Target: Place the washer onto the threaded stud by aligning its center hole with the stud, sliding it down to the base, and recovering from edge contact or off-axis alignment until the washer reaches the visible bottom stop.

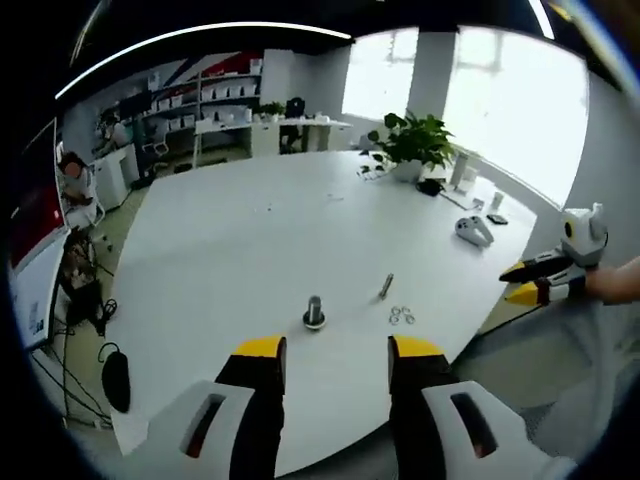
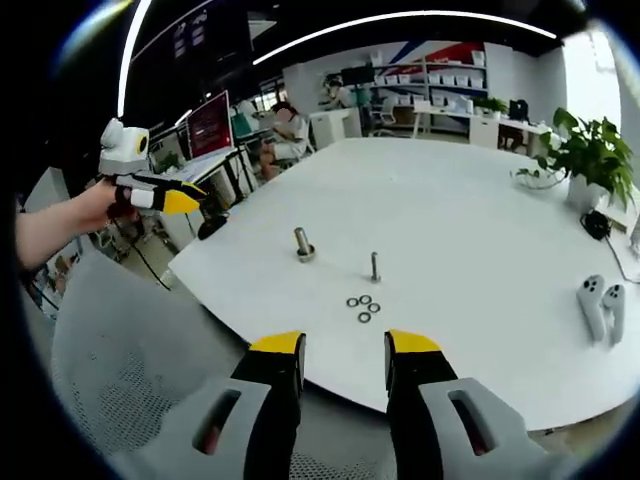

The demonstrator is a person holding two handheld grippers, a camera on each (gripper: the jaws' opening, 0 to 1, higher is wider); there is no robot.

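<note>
On the white table (image 1: 230,240) a short thick metal stud (image 1: 314,312) stands upright on a wider base. A thinner threaded stud (image 1: 386,286) stands to its right. Several small washers (image 1: 401,316) lie flat in a cluster near the table's front edge. My left gripper (image 1: 338,350) is open and holds nothing, short of the table edge. The right gripper (image 1: 540,280) hovers off the table at the right, in a hand. In the right gripper view the thick stud (image 2: 302,243), thin stud (image 2: 375,266) and washers (image 2: 363,307) lie ahead of my open right gripper (image 2: 340,345). The left gripper (image 2: 150,190) floats far left.
A potted plant (image 1: 415,140) and two white hand controllers (image 1: 474,231) sit at the table's far right. A grey mesh chair (image 2: 130,370) stands below the table edge. A person sits at a desk (image 2: 290,125) beyond the table, with shelves behind.
</note>
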